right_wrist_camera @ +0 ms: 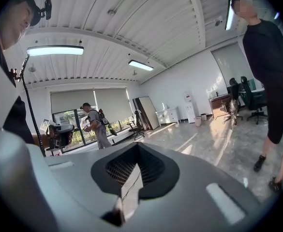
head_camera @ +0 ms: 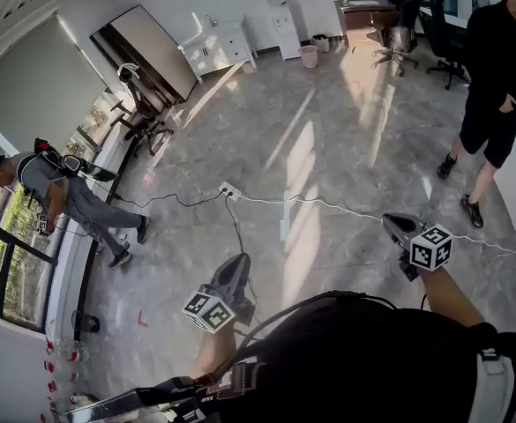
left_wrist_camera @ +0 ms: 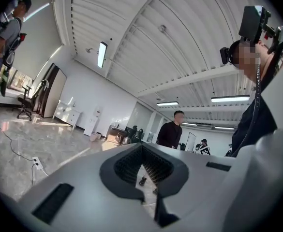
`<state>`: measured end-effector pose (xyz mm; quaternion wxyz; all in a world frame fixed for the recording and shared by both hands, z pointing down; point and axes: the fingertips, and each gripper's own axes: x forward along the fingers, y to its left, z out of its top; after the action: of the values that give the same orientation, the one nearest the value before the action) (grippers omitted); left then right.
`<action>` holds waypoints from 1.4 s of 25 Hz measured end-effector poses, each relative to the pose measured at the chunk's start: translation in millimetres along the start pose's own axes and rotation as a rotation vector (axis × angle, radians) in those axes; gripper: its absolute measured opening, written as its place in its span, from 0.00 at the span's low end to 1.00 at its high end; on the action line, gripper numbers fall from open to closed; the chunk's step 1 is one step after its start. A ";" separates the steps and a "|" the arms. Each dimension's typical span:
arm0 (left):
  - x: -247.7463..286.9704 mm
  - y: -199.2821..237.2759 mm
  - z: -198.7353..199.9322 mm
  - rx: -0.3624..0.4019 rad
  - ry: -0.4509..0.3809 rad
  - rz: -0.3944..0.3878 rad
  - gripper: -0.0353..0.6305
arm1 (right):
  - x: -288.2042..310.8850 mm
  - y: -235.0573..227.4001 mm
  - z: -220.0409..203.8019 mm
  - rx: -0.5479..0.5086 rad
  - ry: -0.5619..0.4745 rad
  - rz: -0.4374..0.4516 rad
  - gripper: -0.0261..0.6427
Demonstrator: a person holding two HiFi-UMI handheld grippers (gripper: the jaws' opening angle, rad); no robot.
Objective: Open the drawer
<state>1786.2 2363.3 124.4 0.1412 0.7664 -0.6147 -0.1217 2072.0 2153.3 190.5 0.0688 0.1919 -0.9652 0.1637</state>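
Presumably the drawer belongs to the white cabinet [head_camera: 218,49] at the upper middle of the head view, well apart from both grippers. It should be stiff and slide lightly; pull it by its front knob, too small to make out. The left gripper [head_camera: 237,261] and right gripper [head_camera: 390,223] are closed and empty. Open floor lies ahead, crossed by a white cable [head_camera: 328,205].

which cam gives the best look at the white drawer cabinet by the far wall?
Head view. The white cabinet shows from above, with its top and its front with dark handles in sight. In the left gripper view the white cabinet is small and far off. In the right gripper view it is just as tiny, with no front detail.
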 end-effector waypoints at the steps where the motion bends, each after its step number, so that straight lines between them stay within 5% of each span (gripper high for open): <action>1: 13.5 0.3 0.1 0.000 0.003 -0.016 0.04 | -1.9 -11.2 -0.9 0.013 0.001 -0.017 0.04; 9: 90.1 45.9 -5.9 -0.028 0.054 -0.124 0.04 | 26.7 -48.6 17.8 -0.017 -0.001 -0.113 0.04; 14: 132.0 106.2 14.0 -0.054 0.057 -0.207 0.04 | 66.6 -64.1 34.6 -0.002 -0.004 -0.227 0.04; 19: 149.0 181.4 52.5 -0.030 0.047 -0.265 0.04 | 141.9 -49.4 67.2 -0.047 -0.010 -0.250 0.04; 27: 162.9 287.1 85.0 -0.045 0.038 -0.262 0.04 | 261.4 -35.4 91.6 -0.081 0.013 -0.206 0.04; 35: 154.4 349.1 95.4 -0.064 0.042 -0.125 0.04 | 349.8 -51.6 107.4 -0.074 0.051 -0.130 0.04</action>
<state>1468.0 2134.8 161.4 0.1704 0.8009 -0.5582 -0.1339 1764.1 1949.7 173.3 0.1108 0.2474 -0.9540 0.1278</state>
